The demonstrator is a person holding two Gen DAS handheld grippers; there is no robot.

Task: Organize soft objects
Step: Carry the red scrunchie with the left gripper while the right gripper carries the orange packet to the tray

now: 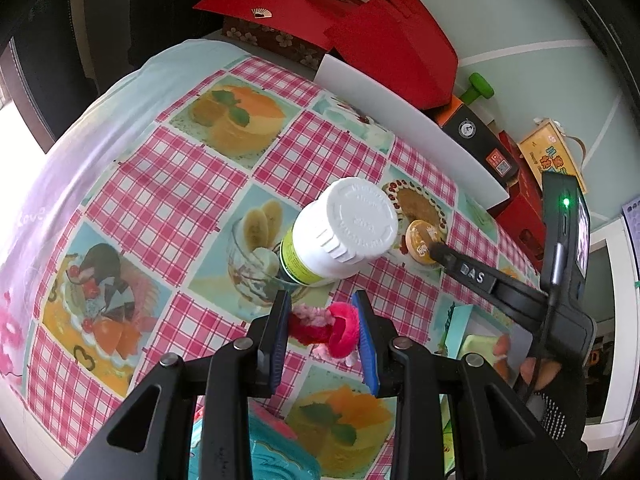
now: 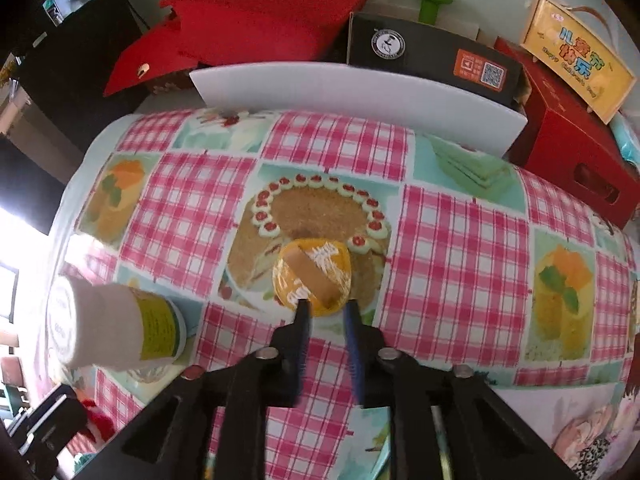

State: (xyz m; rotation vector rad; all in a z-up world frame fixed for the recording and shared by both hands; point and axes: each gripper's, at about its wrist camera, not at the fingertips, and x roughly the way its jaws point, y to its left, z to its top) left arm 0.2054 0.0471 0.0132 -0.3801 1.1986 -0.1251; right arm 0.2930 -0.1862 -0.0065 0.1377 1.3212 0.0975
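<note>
My left gripper [image 1: 322, 316] is shut on a bunch of fluffy pink and red hair ties [image 1: 320, 326], held just above the checked tablecloth [image 1: 160, 184]. A white pill bottle [image 1: 340, 232] with a green label stands right beyond them; it shows at the left in the right wrist view [image 2: 104, 332]. To its right a round orange wrapped packet [image 1: 420, 240] lies on the printed cake picture. My right gripper [image 2: 326, 308] stands open over the packet [image 2: 312, 272], whose near edge sits between the tips without being squeezed. One right finger [image 1: 464, 268] reaches it from the lower right.
A white board [image 2: 360, 92] stands along the table's far edge. Behind it are red boxes [image 1: 360, 32], a black box [image 2: 432, 52], a green dumbbell [image 2: 432, 0] and a yellow carton [image 2: 576, 56]. A teal object [image 1: 272, 452] lies below the left gripper.
</note>
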